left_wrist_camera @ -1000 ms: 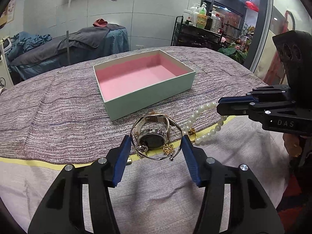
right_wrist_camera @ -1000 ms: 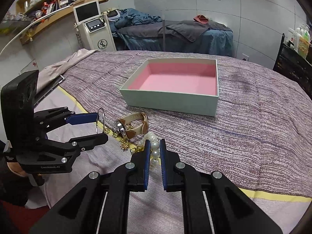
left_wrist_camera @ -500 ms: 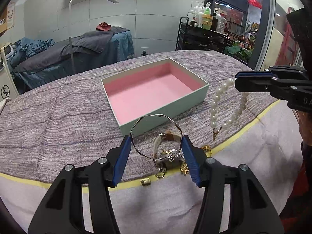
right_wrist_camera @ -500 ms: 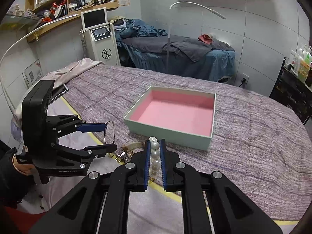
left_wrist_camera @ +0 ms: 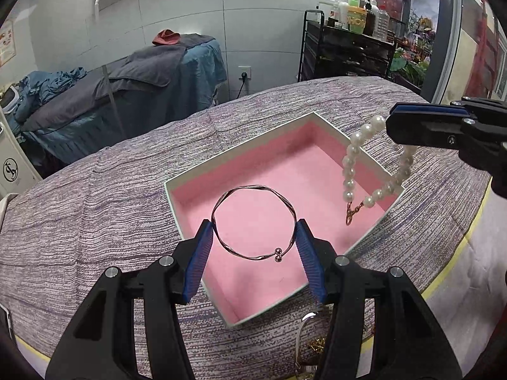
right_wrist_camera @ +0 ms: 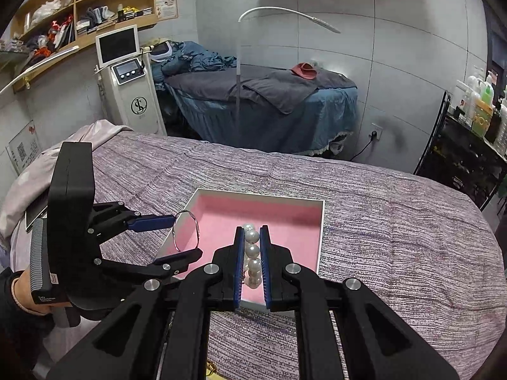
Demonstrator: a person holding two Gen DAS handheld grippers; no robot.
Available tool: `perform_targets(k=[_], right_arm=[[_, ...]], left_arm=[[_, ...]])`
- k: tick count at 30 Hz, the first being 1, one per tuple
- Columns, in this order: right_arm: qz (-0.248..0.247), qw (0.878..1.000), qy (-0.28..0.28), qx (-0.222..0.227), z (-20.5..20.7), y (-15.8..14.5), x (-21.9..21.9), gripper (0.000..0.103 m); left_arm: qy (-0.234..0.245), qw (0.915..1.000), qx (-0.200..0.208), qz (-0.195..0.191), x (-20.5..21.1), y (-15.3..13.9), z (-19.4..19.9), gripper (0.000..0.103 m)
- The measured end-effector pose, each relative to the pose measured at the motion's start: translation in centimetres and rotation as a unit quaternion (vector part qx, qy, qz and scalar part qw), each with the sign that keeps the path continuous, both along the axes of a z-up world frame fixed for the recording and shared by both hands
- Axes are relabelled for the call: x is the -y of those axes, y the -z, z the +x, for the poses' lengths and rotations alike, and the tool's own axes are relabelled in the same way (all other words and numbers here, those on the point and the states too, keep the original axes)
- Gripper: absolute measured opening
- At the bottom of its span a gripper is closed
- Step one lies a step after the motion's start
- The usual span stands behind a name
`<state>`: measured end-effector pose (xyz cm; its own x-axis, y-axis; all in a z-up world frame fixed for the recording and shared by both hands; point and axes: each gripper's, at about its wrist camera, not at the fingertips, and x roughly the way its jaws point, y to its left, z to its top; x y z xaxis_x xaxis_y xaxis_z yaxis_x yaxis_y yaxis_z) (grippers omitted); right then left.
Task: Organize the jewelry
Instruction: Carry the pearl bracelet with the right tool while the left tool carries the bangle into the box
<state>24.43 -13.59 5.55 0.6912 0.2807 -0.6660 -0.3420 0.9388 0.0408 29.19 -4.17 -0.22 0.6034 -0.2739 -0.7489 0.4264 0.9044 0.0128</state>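
Both tools have risen from the bed to hover over the pink-lined box (left_wrist_camera: 320, 120), left tool (left_wrist_camera: 255, 240) clamping the bangle (left_wrist_camera: 253, 190), right tool (right_wrist_camera: 252, 253) pinching the pearl bracelet (left_wrist_camera: 351, 158); next, lower and release.

Bangle (left_wrist_camera: 253, 221) over box (left_wrist_camera: 202, 171), pearl bracelet (left_wrist_camera: 361, 171) to its right, seemingly above the box edge

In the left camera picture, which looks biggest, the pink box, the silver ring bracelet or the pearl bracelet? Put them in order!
As they look in the left wrist view:
1. pink box, by far.
2. and 3. silver bangle and pearl bracelet look about alike. The bangle hangs nearer the camera, so I won't rank them.
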Motion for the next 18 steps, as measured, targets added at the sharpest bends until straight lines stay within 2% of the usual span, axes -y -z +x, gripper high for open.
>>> perform_targets(k=[4,10,14,18], right_arm=[[0.012,0.999,0.013,-0.039,1.9,2.0,0.1,0.009],[0.021,0.996,0.036,-0.08,3.7,4.9,0.9,0.009],[0.013,0.995,0.045,-0.085,4.0,5.8,1.2,0.009],[0.008,0.995,0.052,-0.089,4.2,6.5,1.3,0.009]], left_arm=[[0.005,0.9994,-0.033,0.008,1.0,1.6,1.9,0.054],[0.015,0.9981,-0.054,0.024,2.3,3.2,3.0,0.054],[0.018,0.9974,-0.057,0.042,3.1,3.9,3.2,0.054],[0.012,0.9973,-0.062,0.037,2.9,4.1,3.5,0.054]])
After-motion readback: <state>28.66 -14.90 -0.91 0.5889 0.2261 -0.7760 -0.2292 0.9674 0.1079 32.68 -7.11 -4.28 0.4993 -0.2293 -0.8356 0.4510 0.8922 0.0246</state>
